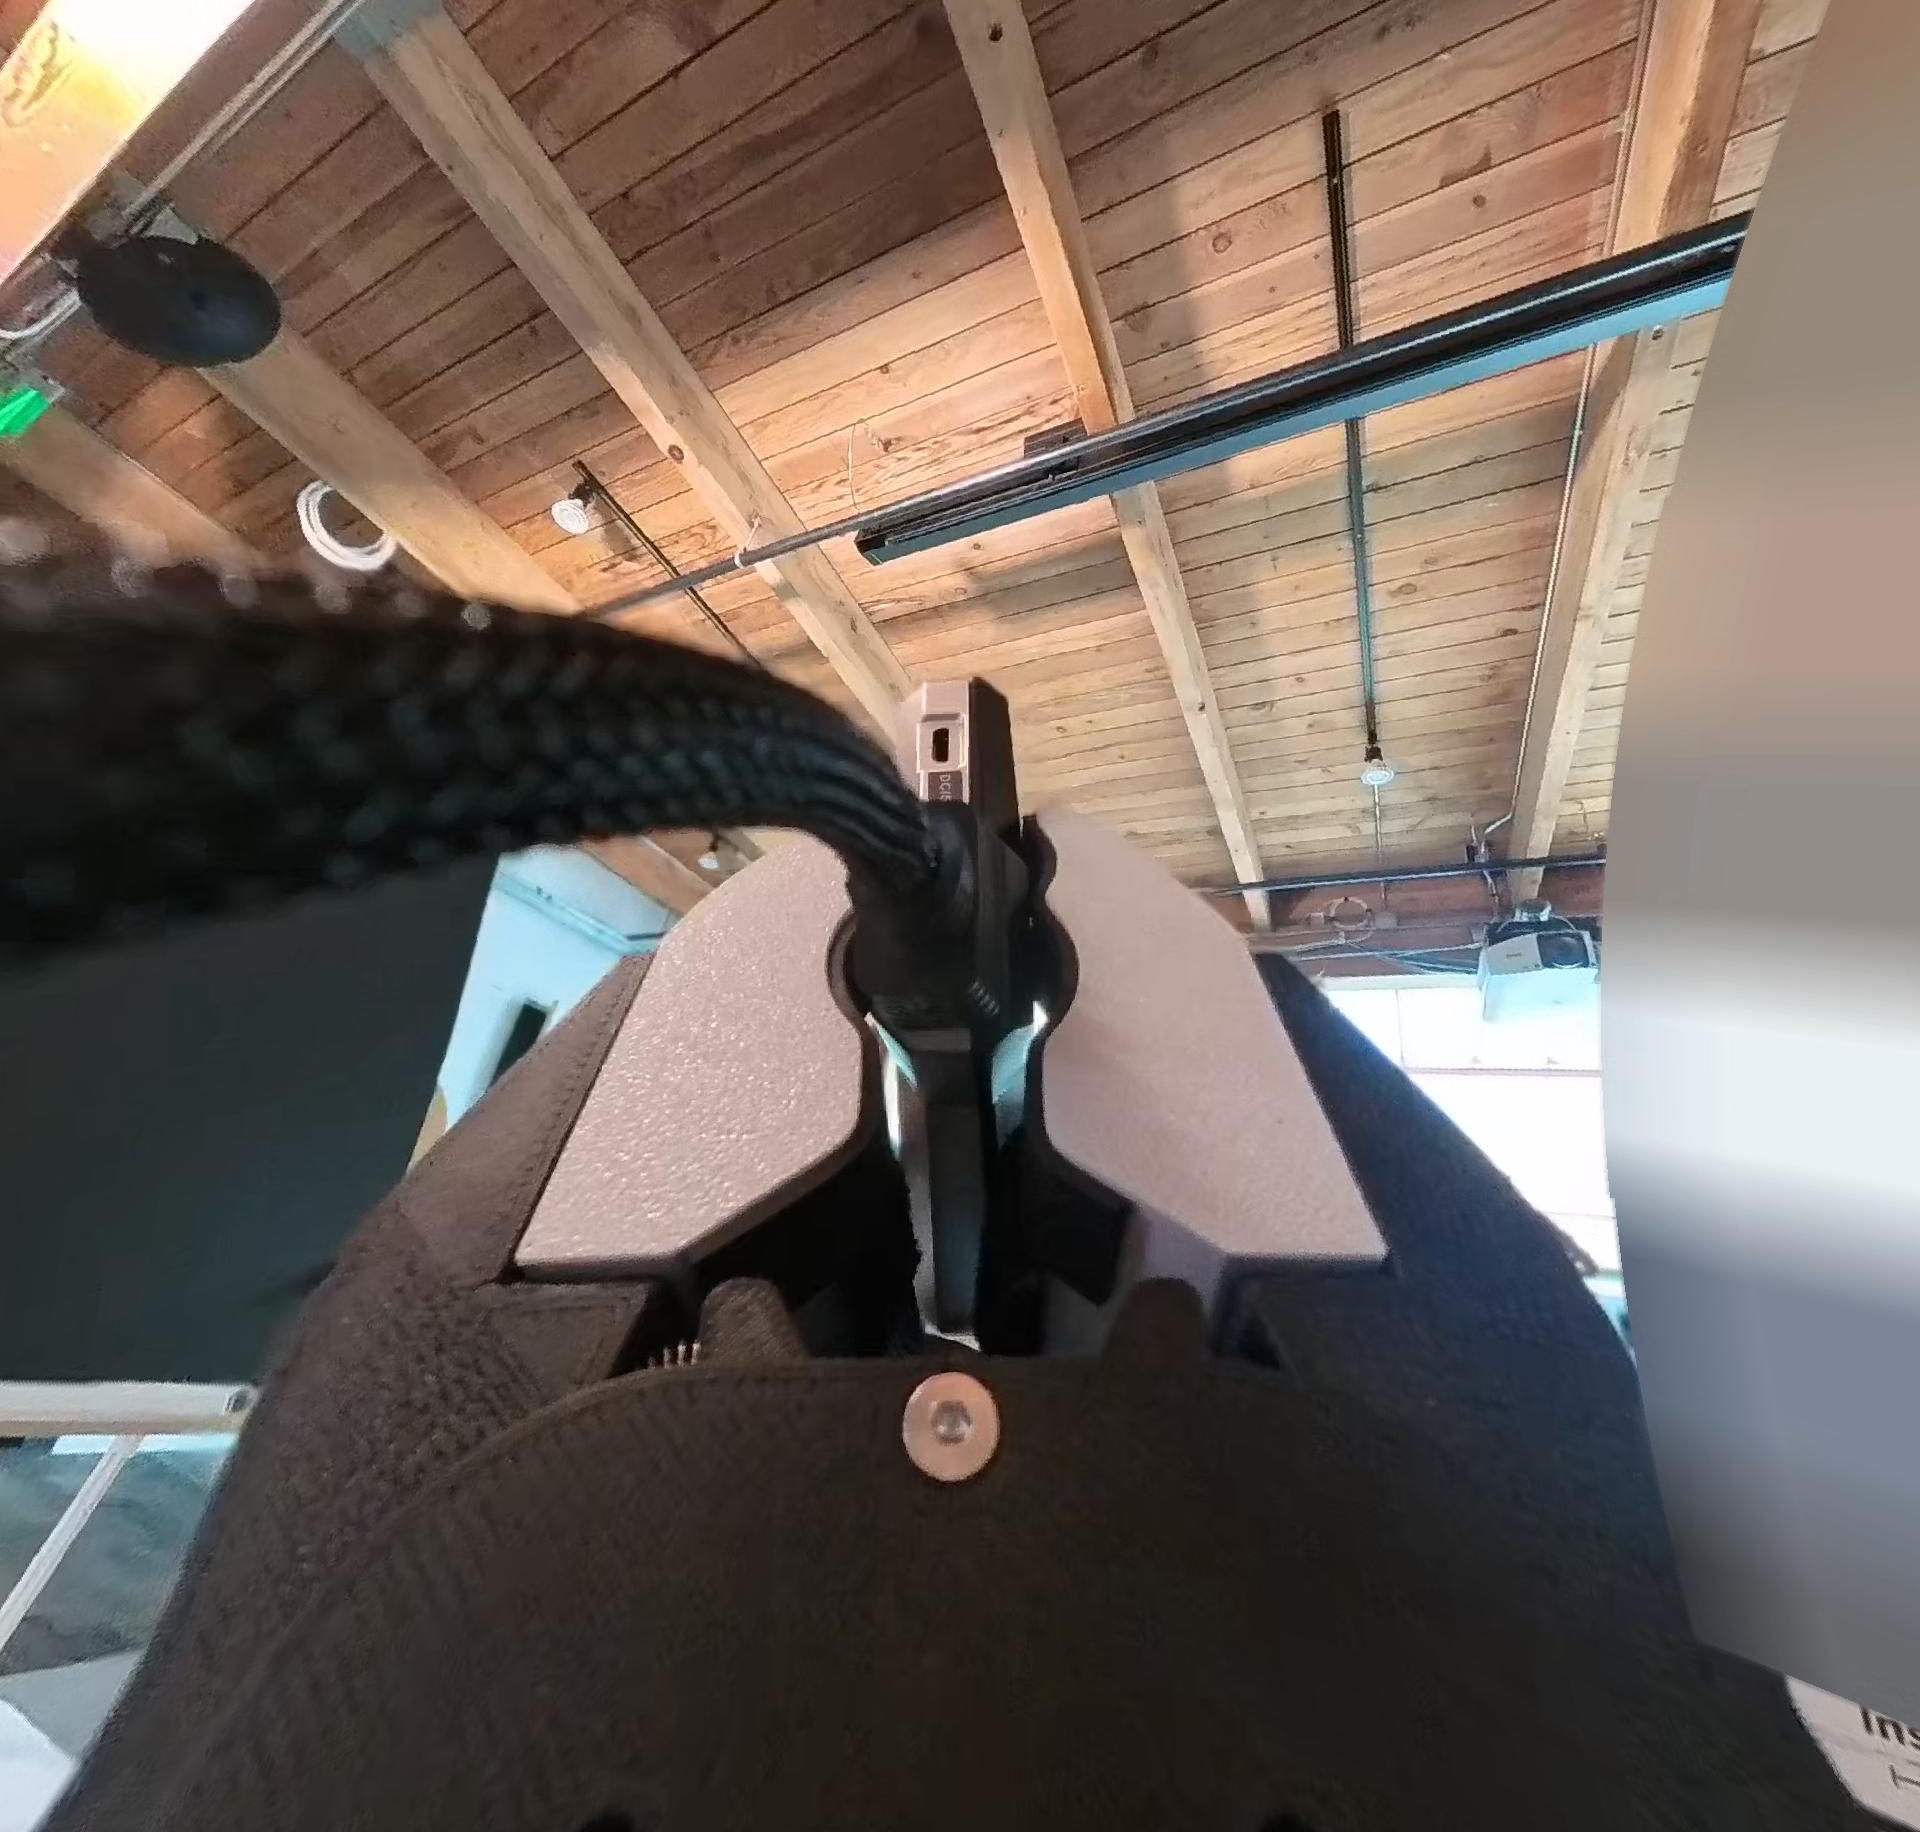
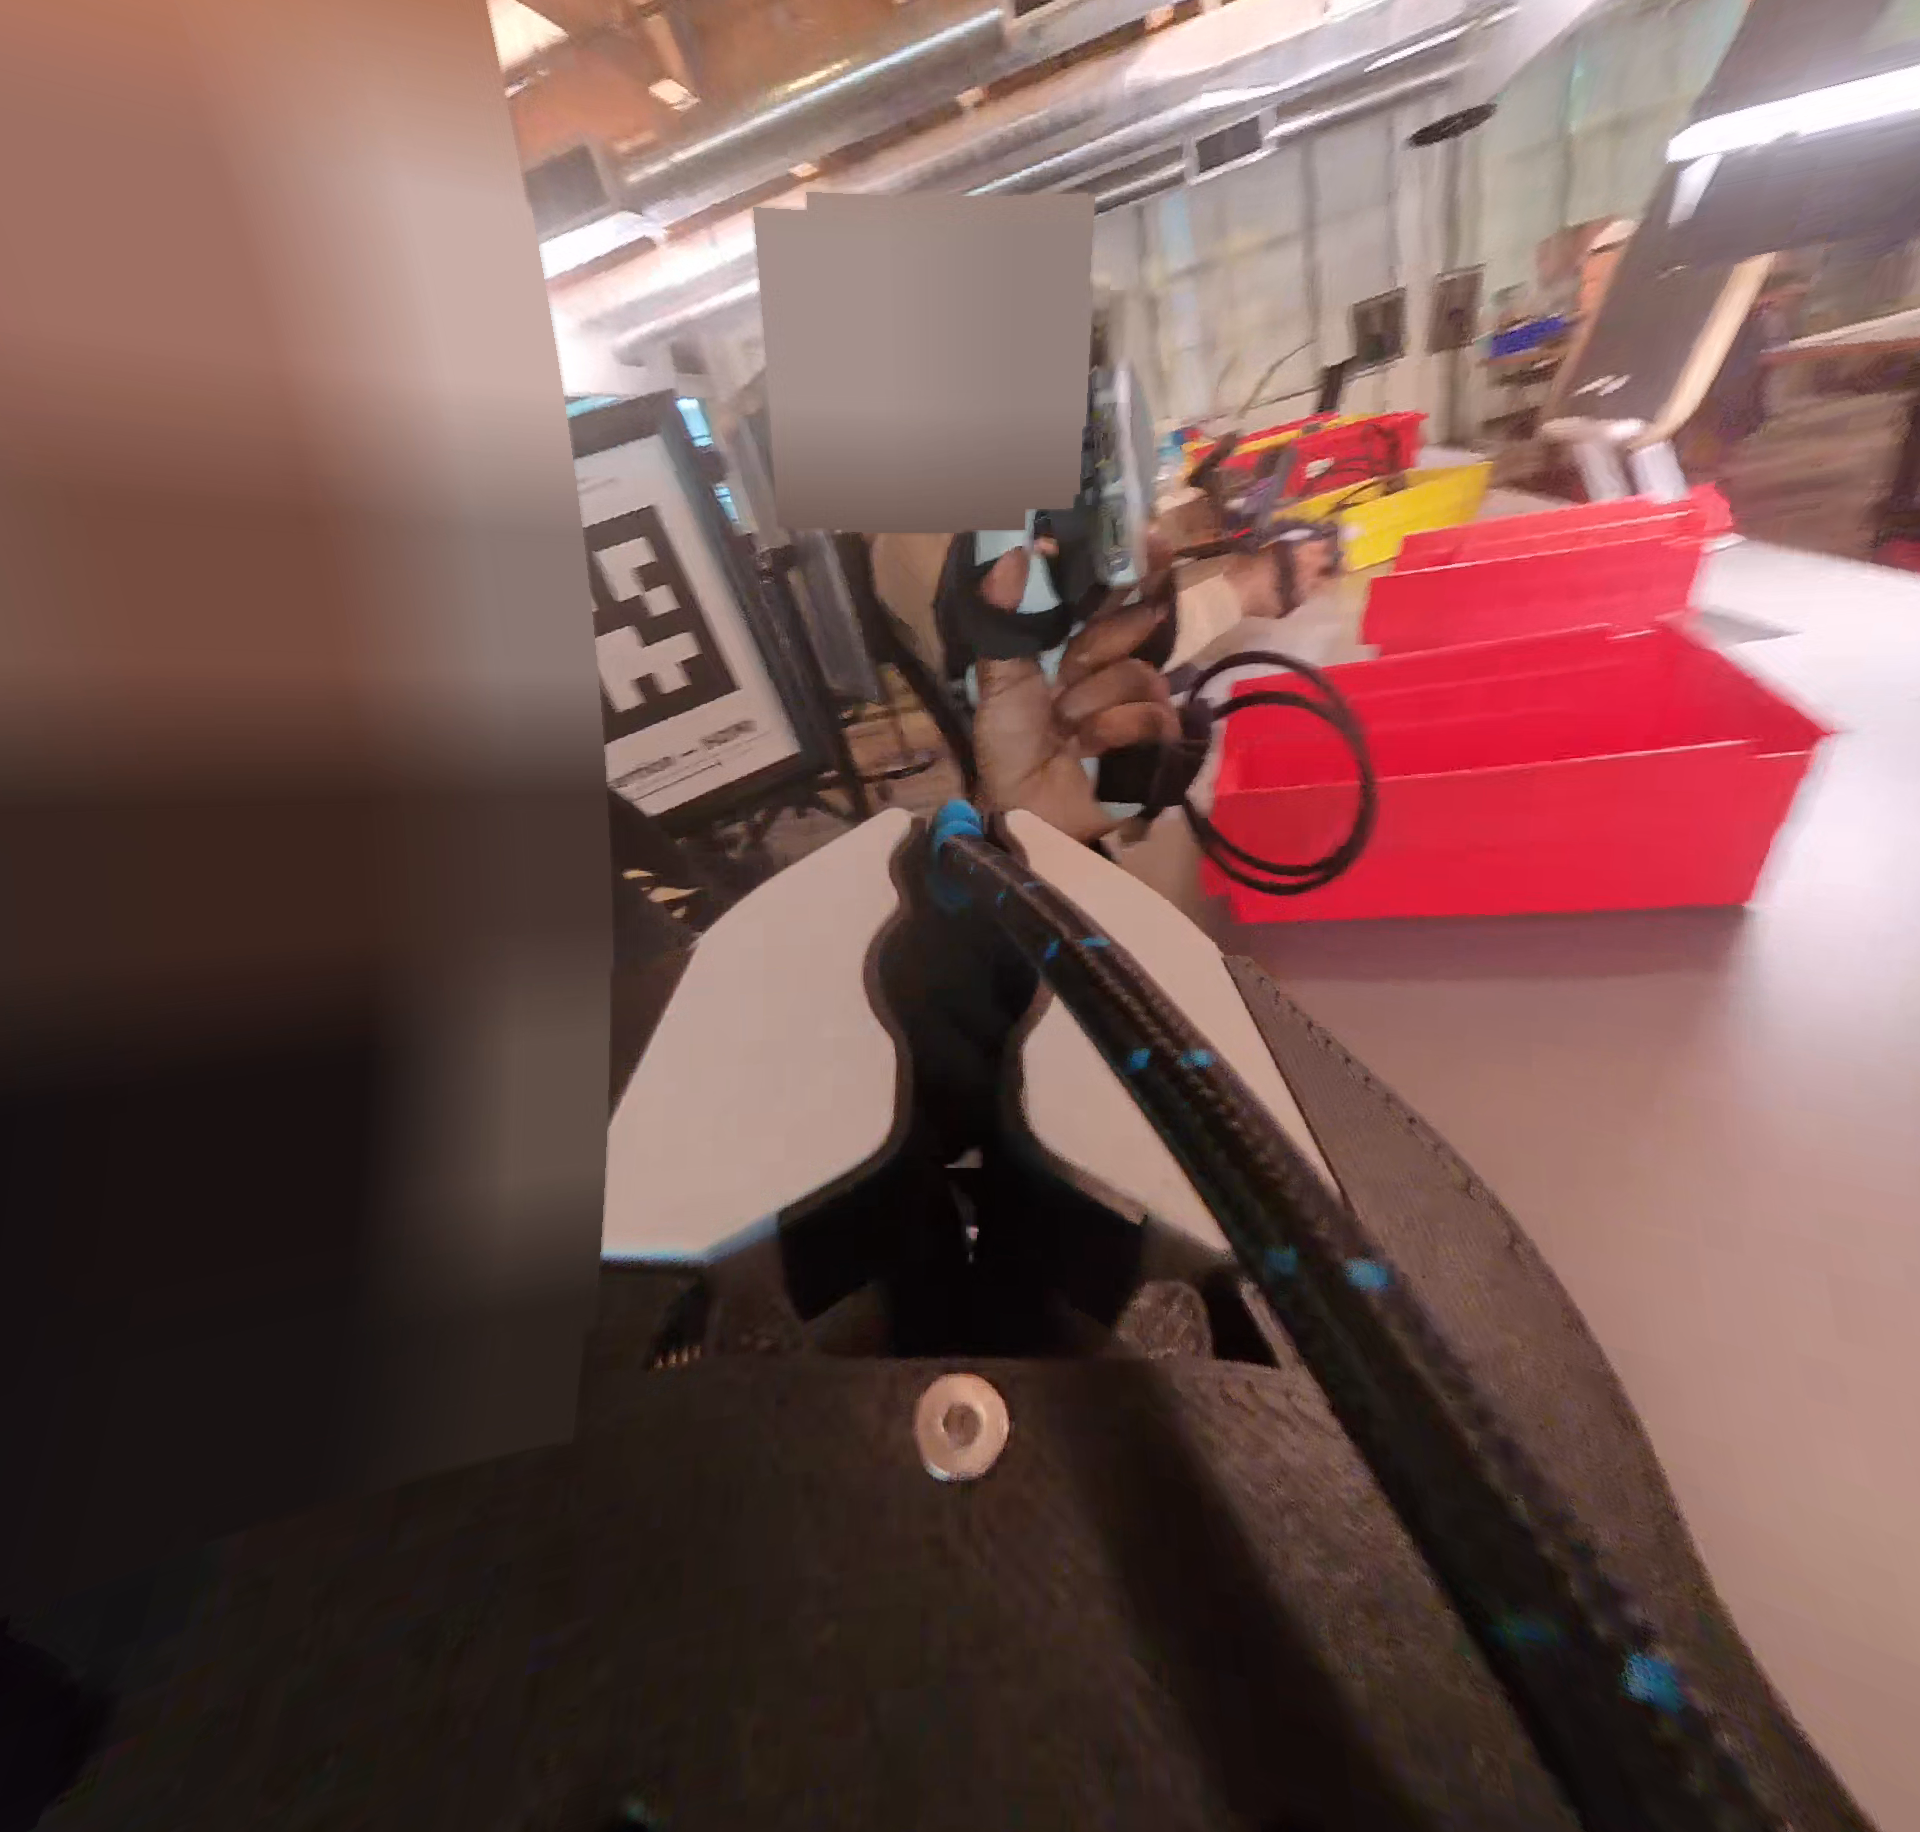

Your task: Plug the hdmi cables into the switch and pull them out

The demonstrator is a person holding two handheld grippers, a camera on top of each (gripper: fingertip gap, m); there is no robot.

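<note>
In the left wrist view my left gripper (image 1: 1013,837) points up at the ceiling and is shut on the thin dark HDMI switch (image 1: 961,743), held edge-on, with its grey end and a small port sticking out above the fingertips. A thick black braided cable (image 1: 520,733) curves in from the left, and its plug end (image 1: 925,920) meets the switch between the fingers; the joint is partly hidden. In the right wrist view my right gripper (image 2: 961,826) is shut on the plug of a black-and-blue braided HDMI cable (image 2: 1299,1211), which trails down to the lower right.
A person's hand (image 2: 1070,722) holding a looped black cord (image 2: 1288,774) is just beyond my right gripper. Red bins (image 2: 1507,774) and a yellow bin (image 2: 1392,515) stand on the grey table (image 2: 1610,1107). A black-and-white marker board (image 2: 665,619) stands at the left.
</note>
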